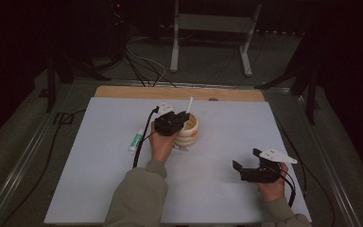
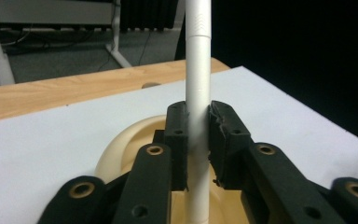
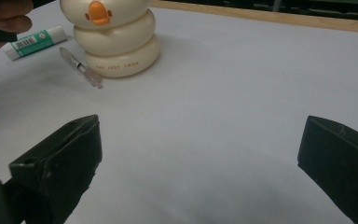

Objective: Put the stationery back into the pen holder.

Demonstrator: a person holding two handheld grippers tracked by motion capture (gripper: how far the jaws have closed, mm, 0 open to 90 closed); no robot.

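We see a tabletop (image 1: 227,142) covered by a pale white sheet, with a strip of bare wood along its far edge, set in a dim room whose walls fall away into black. Beyond it lies a grey floor with loose cables (image 1: 142,61) and the legs of a light metal frame (image 1: 210,38). Near the middle of the sheet stands a cream, ringed holder (image 1: 189,131) with an orange duck beak on its side, as the right gripper view shows. Our left tool (image 1: 182,118) sits over the holder's mouth, its jaws clenched on a white pen (image 2: 199,93) that stands upright with its lower end inside the holder. Just to the left of the holder lies a small white and green tube (image 1: 135,141), and a clear slim pen (image 3: 80,67) rests on the sheet close against the holder's base. Our right tool (image 1: 246,164) hovers low over the near right part of the sheet, well apart from the holder, its jaws spread wide with nothing between them.
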